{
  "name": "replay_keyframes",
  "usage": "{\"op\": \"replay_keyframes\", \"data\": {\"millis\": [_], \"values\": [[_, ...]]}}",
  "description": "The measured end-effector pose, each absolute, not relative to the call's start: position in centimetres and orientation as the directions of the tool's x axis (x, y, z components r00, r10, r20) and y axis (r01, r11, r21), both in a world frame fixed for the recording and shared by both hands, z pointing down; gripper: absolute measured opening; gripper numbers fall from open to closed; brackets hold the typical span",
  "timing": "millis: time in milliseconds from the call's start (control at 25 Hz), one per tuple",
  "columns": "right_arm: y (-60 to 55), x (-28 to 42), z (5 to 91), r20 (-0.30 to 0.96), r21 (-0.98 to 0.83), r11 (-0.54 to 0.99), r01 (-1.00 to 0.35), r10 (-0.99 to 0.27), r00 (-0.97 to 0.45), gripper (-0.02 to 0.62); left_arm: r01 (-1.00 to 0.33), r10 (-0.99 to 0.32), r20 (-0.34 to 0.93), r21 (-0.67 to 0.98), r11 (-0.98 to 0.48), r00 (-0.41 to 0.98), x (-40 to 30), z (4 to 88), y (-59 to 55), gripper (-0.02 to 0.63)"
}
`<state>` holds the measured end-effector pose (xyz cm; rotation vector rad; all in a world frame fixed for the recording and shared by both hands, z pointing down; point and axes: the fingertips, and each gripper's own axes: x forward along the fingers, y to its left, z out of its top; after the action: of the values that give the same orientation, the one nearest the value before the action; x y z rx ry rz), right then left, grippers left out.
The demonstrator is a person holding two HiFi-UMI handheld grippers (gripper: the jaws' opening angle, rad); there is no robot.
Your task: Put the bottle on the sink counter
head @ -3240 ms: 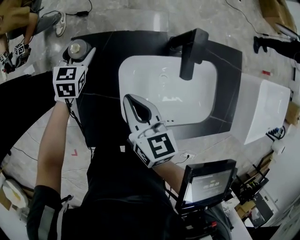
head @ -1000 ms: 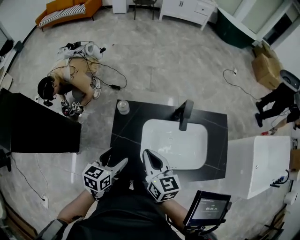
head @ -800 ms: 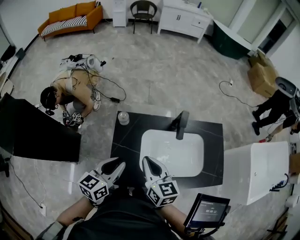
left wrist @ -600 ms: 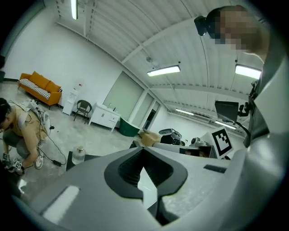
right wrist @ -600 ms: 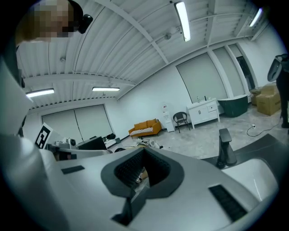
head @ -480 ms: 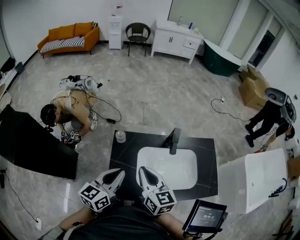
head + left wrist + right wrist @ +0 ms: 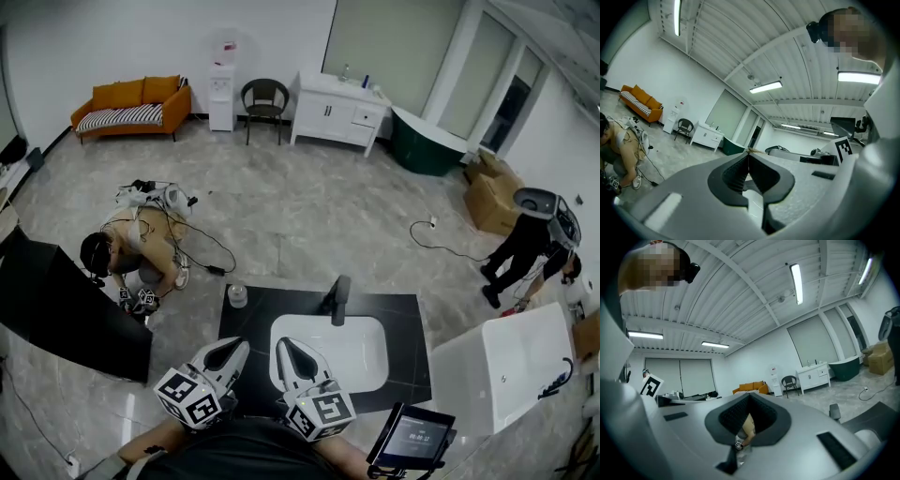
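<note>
Left gripper [image 7: 230,351] & right gripper [image 7: 289,352] are hanging fully closed w/ nothing in them, bottle [image 7: 237,296] is sitting at the counter's [image 7: 412,328] back-left corner, prob. risking a tumble off the edge if bumped.

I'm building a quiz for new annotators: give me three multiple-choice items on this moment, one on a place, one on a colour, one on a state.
1. Where does the bottle stand? A on the sofa; B on the sink counter, at its far left corner; C on the floor.
2. What colour is the counter top? A white; B orange; C black.
3. How do the left gripper's jaws stand? A shut, empty; B wide apart; C closed on the bottle.
Answers: 1 B, it stands on the dark top, left of the faucet. 2 C, a black slab surrounds the white basin. 3 A, the tips meet with nothing between.
</note>
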<state>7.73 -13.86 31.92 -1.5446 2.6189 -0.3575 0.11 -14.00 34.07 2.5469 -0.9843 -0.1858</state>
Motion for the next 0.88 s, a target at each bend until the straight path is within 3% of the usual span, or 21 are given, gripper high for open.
{"op": "replay_keyframes", "data": {"millis": [440, 880], "values": [[-13.1, 7.6, 28.5, -0.071, -0.171, 0.474, -0.864, -0.88, -0.469, -0.005, -0.622, -0.663, 0.012, 0.358, -0.696, 0.749, 0.2, 33.1, -13.8, 0.002], [-12.4, 6.9, 28.4, -0.082, -0.149, 0.482, -0.864, -0.876, -0.475, -0.005, -0.617, -0.655, 0.026, 0.367, -0.696, 0.755, -0.2, 33.7, -13.6, 0.003]]}}
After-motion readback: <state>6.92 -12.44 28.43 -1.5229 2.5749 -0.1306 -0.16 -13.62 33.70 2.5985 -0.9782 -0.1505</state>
